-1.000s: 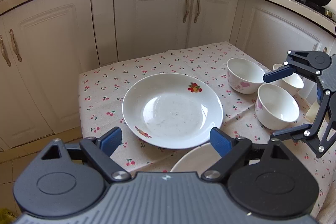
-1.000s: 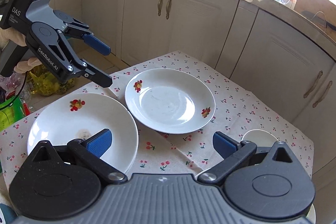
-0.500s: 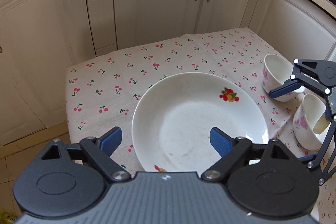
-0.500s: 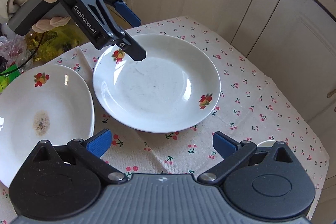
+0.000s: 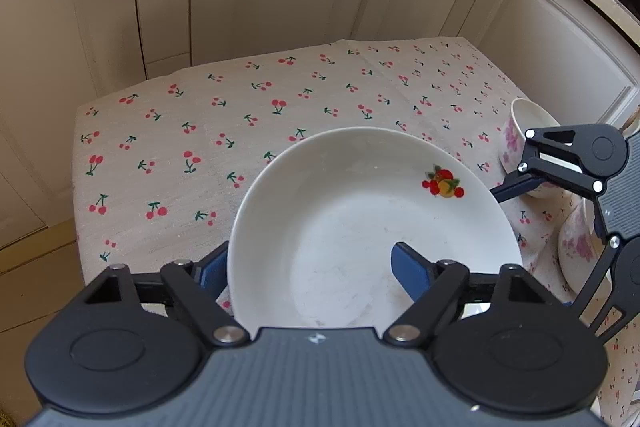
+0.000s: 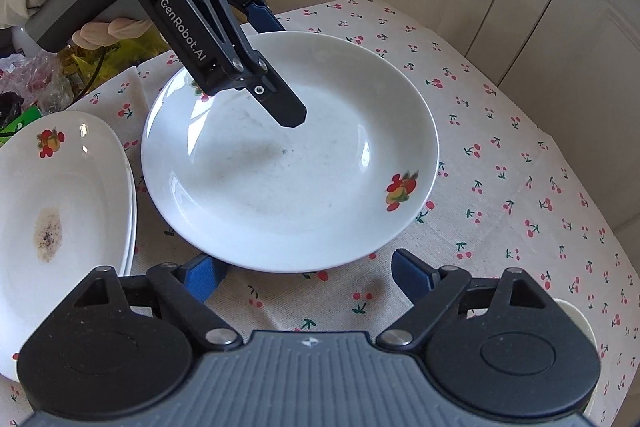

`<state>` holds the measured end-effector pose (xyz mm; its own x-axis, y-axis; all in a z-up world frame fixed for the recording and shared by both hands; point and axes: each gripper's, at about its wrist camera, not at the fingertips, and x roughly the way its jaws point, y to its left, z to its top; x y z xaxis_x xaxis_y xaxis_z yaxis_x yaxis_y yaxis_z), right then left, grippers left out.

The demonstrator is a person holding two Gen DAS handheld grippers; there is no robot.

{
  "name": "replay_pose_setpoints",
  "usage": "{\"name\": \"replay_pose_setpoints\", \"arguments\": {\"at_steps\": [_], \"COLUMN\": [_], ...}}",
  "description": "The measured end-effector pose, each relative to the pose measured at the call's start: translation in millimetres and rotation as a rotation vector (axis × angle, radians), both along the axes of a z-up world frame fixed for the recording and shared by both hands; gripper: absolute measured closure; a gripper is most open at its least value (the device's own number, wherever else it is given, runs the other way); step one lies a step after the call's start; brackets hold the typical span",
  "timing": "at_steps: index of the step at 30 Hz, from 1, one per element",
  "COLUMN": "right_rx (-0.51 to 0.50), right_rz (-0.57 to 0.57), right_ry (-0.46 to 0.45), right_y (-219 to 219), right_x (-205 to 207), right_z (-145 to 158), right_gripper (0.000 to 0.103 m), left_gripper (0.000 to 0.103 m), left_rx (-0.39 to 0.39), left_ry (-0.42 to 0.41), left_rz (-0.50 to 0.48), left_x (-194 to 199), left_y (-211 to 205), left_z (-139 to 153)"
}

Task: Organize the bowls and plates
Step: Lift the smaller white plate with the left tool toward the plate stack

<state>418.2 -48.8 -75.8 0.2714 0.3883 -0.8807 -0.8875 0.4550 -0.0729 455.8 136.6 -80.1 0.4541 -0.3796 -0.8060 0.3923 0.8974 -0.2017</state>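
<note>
Left wrist | left hand-held gripper closing astride plate rim | right hand-held gripper closing, plate rim between.

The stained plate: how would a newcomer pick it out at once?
On the cherry-print tablecloth, find the big white plate between both tools. Left of it in the right wrist view lies the stained plate, alone in bearing a brown blotch.
</note>
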Motion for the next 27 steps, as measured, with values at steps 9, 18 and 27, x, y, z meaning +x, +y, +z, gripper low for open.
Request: {"name": "replay_pose_setpoints", "arguments": {"at_steps": [9, 18, 27], "right_rx": [0.011, 0.039, 0.096], "right_rz": [0.041, 0.051, 0.027], "right_ry": [-0.011, -0.025, -0.046], "right_y": [3.0, 5.1, -0.3], "right_x": [0.3, -3.3, -5.0], "right_z": [-1.7, 0.7, 6.2], "right_gripper": [0.007, 0.007, 0.007], "left_gripper": [0.021, 0.021, 0.021], "left_rx": [0.012, 0.005, -0.006], "left_ry": [0.006, 0.002, -0.006], "left_rz": [-0.032, -0.028, -0.019], "left_x": [8.0, 6.5, 1.6], "left_y": [-3.5, -1.1, 0.6], "left_z": [-2.1, -2.0, -1.1]}}
